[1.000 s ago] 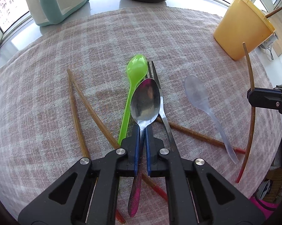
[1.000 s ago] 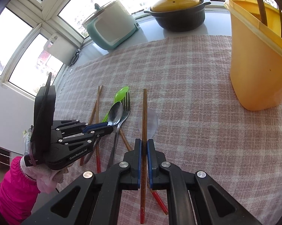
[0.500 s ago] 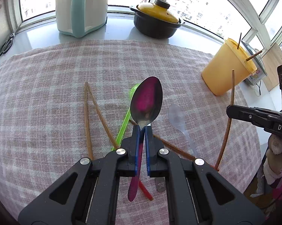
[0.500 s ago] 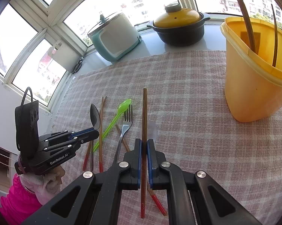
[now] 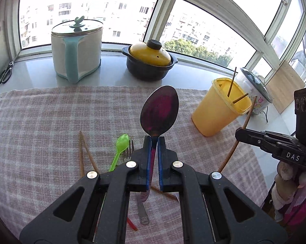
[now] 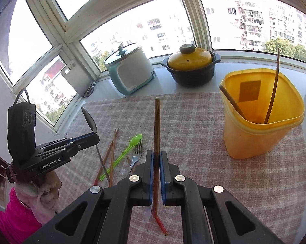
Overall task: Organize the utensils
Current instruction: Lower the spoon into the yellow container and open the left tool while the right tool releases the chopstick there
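Note:
My left gripper [image 5: 153, 140] is shut on a metal spoon [image 5: 159, 112] and holds it bowl-up well above the cloth; it also shows in the right wrist view [image 6: 90, 121]. My right gripper [image 6: 157, 154] is shut on a brown chopstick [image 6: 157, 126], lifted and tilted up; this chopstick also shows in the left wrist view [image 5: 237, 140]. The yellow tub [image 6: 258, 122] stands to the right and holds two chopsticks [image 6: 272, 93]. A green plastic spoon [image 5: 120, 148], a metal fork [image 6: 137, 154] and two chopsticks [image 5: 82, 152] lie on the cloth.
A checked pink cloth [image 5: 41, 122] covers the table. A white and teal cooker [image 5: 76, 50] and a black pot with a yellow lid [image 5: 150, 63] stand on the sill behind. Scissors [image 5: 4, 74] lie at the far left. A red-tipped chopstick [image 6: 161, 225] lies under my right gripper.
Both grippers have risen and tilted up, lifting the metal spoon and the brown chopstick clear of the cloth. The views now take in the windows and the sill.

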Motion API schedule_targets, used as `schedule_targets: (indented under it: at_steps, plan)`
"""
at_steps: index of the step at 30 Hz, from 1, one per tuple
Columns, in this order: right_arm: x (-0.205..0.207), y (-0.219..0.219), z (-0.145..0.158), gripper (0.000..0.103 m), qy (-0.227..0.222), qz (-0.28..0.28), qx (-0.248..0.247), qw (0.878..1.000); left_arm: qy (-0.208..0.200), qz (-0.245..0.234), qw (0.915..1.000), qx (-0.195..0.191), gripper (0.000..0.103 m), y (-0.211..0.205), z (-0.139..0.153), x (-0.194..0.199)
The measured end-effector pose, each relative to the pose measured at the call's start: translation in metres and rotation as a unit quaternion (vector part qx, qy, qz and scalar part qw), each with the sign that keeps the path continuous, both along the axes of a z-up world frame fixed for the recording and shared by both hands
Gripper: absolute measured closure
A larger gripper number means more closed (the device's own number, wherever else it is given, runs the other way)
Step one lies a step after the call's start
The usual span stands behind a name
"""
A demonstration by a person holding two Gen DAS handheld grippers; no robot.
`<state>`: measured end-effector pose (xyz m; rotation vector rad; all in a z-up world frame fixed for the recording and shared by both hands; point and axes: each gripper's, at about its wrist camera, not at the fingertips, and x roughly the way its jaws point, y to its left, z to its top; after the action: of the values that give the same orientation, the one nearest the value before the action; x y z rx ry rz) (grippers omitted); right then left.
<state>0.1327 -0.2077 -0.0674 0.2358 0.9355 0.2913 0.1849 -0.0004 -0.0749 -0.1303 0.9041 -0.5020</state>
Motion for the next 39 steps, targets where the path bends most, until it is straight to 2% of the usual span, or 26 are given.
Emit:
schedule_targets:
  at_steps: [9,23,32,39]
  plan:
    - [-0.012,-0.029,0.038,0.100,-0.041,-0.008,0.006,0.999,-0.036,-0.014,0.9989,-0.027,0.100,-0.035,0.034,0.009]
    - [-0.014,-0.107,0.093,0.100,-0.103,-0.057,0.005,0.993,-0.070,-0.041,0.9951,-0.056,0.100,-0.110,0.070,0.044]
    - [-0.002,-0.147,0.121,0.100,-0.138,-0.083,0.004,0.987,-0.080,-0.057,0.9926,-0.071,0.100,-0.154,0.086,0.071]
    - [0.014,-0.170,0.127,0.100,-0.147,-0.098,0.006,0.984,-0.079,-0.063,0.9922,-0.073,0.100,-0.183,0.088,0.086]
